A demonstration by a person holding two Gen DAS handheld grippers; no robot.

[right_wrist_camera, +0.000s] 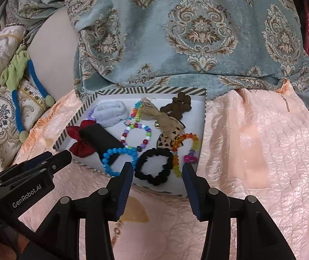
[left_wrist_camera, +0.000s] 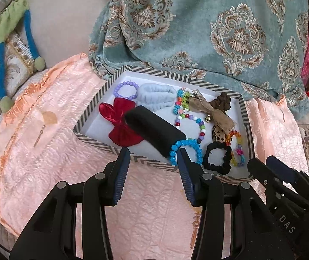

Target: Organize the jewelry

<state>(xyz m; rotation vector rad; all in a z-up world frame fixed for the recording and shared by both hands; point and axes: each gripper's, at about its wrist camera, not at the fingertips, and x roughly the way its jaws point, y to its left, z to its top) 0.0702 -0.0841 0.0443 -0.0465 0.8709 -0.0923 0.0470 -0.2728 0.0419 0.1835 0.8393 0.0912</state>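
A shallow tray with a striped rim [left_wrist_camera: 102,91] [right_wrist_camera: 119,91] lies on a peach quilt and holds several bracelets and hair ties. A black foam roll [left_wrist_camera: 154,129] [right_wrist_camera: 99,139] lies slanted in it, with a blue bead bracelet [left_wrist_camera: 194,146] [right_wrist_camera: 119,152] around its near end. Beside that lie a black scrunchie [left_wrist_camera: 217,159] [right_wrist_camera: 154,166], a multicoloured bead bracelet [left_wrist_camera: 190,121] [right_wrist_camera: 136,137], a red bow [left_wrist_camera: 119,119] [right_wrist_camera: 79,146] and a pale blue scrunchie [left_wrist_camera: 156,94] [right_wrist_camera: 111,112]. My left gripper [left_wrist_camera: 153,156] hovers open just before the tray's near rim. My right gripper [right_wrist_camera: 157,170] hovers open over the black scrunchie, nothing between its pads.
A teal damask blanket [left_wrist_camera: 219,28] [right_wrist_camera: 176,32] rises right behind the tray. A blue and green soft toy [left_wrist_camera: 9,32] [right_wrist_camera: 18,80] lies on patterned cushions at the left. The peach quilt [left_wrist_camera: 52,134] [right_wrist_camera: 251,143] spreads around the tray on both sides.
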